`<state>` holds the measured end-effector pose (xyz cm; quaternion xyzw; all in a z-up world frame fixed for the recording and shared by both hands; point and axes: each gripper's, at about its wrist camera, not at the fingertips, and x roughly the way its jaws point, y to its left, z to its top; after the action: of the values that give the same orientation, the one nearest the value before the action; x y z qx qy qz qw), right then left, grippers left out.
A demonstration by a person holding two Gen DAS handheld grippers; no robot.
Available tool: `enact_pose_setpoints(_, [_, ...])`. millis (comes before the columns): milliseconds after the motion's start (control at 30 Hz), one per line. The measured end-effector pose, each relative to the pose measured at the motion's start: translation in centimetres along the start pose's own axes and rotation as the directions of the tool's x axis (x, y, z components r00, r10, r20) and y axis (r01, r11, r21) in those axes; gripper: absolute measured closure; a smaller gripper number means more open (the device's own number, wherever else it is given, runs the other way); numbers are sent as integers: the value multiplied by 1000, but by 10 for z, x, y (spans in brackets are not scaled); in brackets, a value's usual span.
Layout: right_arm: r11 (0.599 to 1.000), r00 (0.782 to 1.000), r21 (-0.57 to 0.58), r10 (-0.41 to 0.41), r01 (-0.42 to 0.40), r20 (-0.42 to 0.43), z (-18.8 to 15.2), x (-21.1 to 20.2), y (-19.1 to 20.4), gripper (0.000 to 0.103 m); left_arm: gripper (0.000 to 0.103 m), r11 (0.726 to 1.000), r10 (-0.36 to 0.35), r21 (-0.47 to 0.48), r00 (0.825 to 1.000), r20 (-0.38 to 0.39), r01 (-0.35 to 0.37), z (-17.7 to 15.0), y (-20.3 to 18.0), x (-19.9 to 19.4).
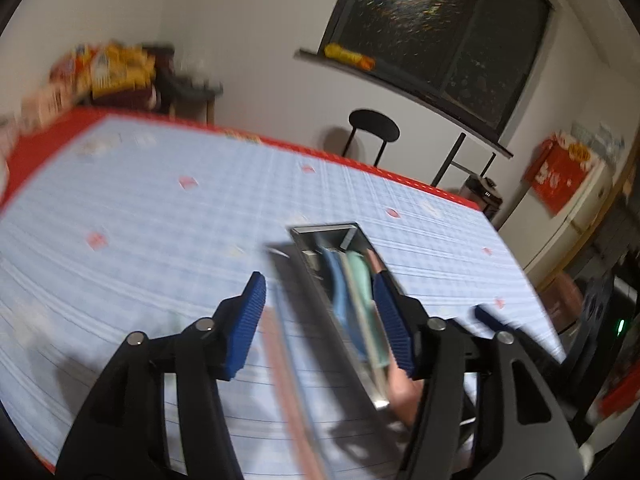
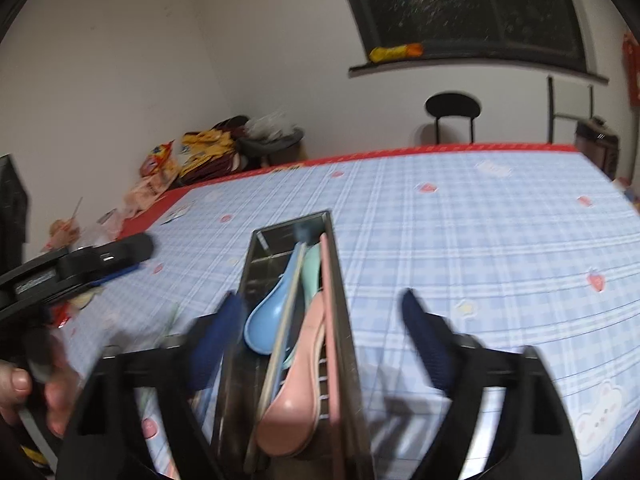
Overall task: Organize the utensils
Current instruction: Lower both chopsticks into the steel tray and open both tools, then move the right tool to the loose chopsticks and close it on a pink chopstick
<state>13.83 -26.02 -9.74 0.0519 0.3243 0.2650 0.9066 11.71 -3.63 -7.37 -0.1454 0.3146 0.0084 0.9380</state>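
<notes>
A long, narrow metal utensil tray [image 2: 340, 360] lies on the blue checked cloth of the worktop [image 2: 480, 240], running away from both cameras. Inside it, the right wrist view shows a blue spoon [image 2: 268, 324], a pink spoon [image 2: 296, 412] nearer the camera, a mint-green piece [image 2: 310, 272] between them and a pale stick-like utensil [image 2: 286, 336] lying lengthwise across the blue spoon's bowl; a pink strip runs along the tray's right wall. The left wrist view, heavily blurred, picks out the same tray [image 1: 320, 236] with blue and green shapes in it.

The right hand-held gripper [image 2: 316, 316] stands wide open, its dark blue fingers [image 2: 420, 328] on either side of the tray's near end, the left finger just beside the tray wall, the right one apart from it. Whether either finger touches the metal cannot be told through the blur. The left hand-held gripper [image 1: 320, 320] is likewise spread wide, one ribbed blue pad [image 1: 244, 320] left of the tray, the other over its right edge, holding nothing. In the right wrist view the left gripper appears at the left edge, with the person's fingers [image 2: 20, 384] below it.

A red border [image 2: 440, 150] edges the cloth. Beyond the worktop stand a black round-backed chair [image 2: 452, 108], a dark window [image 2: 460, 0] with a yellow packet [image 2: 394, 52] on its sill, and a heap of yellow snack bags [image 2: 204, 148] in the corner.
</notes>
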Motion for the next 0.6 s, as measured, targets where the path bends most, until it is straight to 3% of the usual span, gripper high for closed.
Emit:
enact_pose_setpoints(100, [998,999,-47,-37,39,28,-1,-4,10,6,39,994,69,82,997,34,-71,-7,19,-20])
enact_pose_setpoints(233, [994,997,-78,-73,74,24,-3,-4,25,6,39,991,95,95,995,-10,-94,-17,55,-36])
enact_pose_setpoints(467, [995,998,-85,56,-56,-11,-15,-19,60,6,40,988,87,138,993,-83,-75,-36,94,-44])
enact_pose_setpoints(533, [993,997,-96,67,-71,-37,-21,-16,72,15,40,987,73,148,993,-95,-58,-41,97,-42])
enact_pose_setpoints(600, [991,994,-103,76,-85,-83,-28,-10,85,36,43,987,57,156,993,-100,-41,-47,99,-42])
